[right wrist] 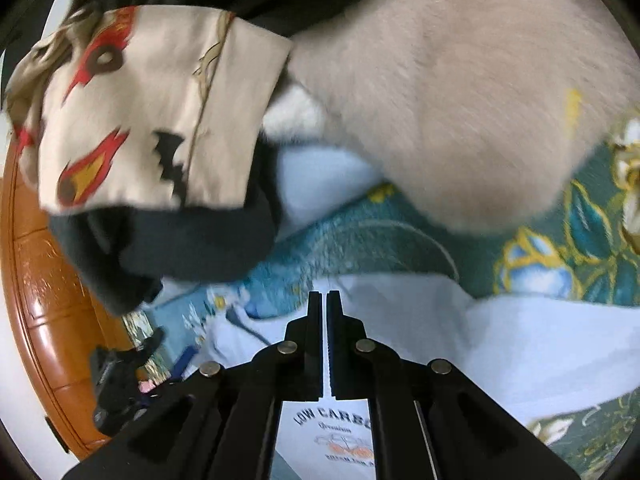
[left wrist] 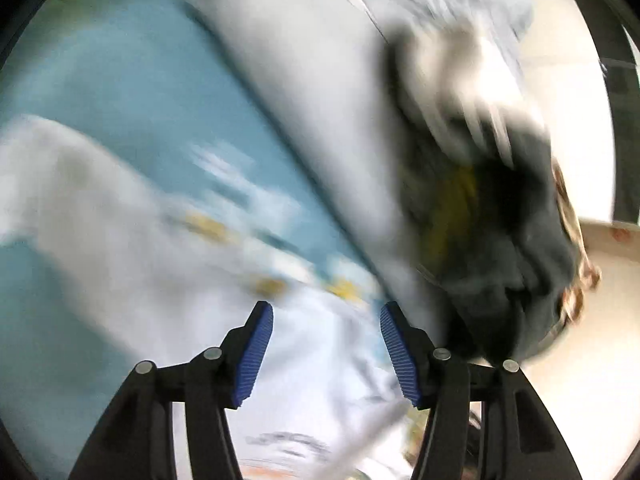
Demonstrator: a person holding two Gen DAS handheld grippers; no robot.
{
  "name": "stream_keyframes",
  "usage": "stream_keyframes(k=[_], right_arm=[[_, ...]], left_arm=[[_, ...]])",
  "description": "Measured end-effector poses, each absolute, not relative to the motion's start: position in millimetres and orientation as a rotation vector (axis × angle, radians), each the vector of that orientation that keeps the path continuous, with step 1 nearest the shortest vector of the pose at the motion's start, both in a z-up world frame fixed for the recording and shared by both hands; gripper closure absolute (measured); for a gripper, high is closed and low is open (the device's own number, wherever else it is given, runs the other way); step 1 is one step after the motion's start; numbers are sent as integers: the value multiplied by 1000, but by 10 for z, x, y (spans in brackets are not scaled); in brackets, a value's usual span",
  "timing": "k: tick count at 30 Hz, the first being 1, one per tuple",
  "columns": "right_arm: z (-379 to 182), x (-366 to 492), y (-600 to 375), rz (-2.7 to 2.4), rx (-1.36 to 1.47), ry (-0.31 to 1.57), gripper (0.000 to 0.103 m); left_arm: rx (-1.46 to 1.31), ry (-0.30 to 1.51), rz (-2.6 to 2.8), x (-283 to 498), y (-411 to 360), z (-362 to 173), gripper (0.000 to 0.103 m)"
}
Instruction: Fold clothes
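Two grippers show: the left gripper [left wrist: 326, 354] has its jaws spread with nothing between them, the right gripper [right wrist: 324, 344] is pressed closed above one white shirt [right wrist: 500, 344]. That shirt lies on one teal floral cover [right wrist: 560, 248], beside one cream printed garment [right wrist: 132, 120].

Left wrist view motion-blurred: dark garment [left wrist: 500, 216] indistinct; white shirt [right wrist: 500, 352] print partly hidden by right tongs [right wrist: 324, 300].

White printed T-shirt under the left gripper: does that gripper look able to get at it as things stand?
Probably yes. The left gripper is open, and the white printed T-shirt lies right beyond its blue ribbed pads with nothing between. Motion blur hides whether they touch.
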State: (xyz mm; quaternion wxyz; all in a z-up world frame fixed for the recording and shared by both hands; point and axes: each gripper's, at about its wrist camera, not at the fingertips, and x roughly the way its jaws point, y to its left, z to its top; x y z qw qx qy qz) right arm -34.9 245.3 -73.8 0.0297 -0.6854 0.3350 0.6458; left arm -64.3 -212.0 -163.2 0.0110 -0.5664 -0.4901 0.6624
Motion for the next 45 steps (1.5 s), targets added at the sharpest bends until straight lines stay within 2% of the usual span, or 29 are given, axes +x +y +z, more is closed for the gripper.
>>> stream_keyframes(k=[2,5,8,12,19,20,22,29,35,39,45], right_arm=[[-683,-256,2406,1998,-2121,1012,101],[-514,-2,2588,1976,-2109,982,101],[-387,289,2715,1933,-2085,961,101],[-231,586,2845,1874,-2054,925,100],[182,813,2816,1887,-2038,827,100],[220,824,2789,1892,-2039,812,100],[297,848,2736,1902,-2043,780,100],[418,862,2464,1957,-2080,721,100],[440,936,2335,1980,-2106,701,100],[431,1057,2373,1949,-2095,750,100],[543,1224,2587,1938,-2022,842,100]], left_arm=[[-1814,-1648,2207,-271,-2682,-1691,43],[-1919,-1919,2276,291,-3438,-1950,43],[-1966,-2097,2256,628,-3896,-2218,43],[-1969,-2143,2229,658,-3821,-2442,43],[-2023,-1858,2306,383,-3737,-2570,46],[-2038,-1804,2327,349,-3708,-2557,53],[-2063,-1701,2360,295,-3668,-2524,98],[-2146,-1276,2672,196,-3947,-2112,100],[-2102,-1029,2657,-259,-4141,-1842,99],[-2076,-1026,2593,-432,-4166,-1626,99],[-1840,-1031,2403,-374,-3382,-972,100]])
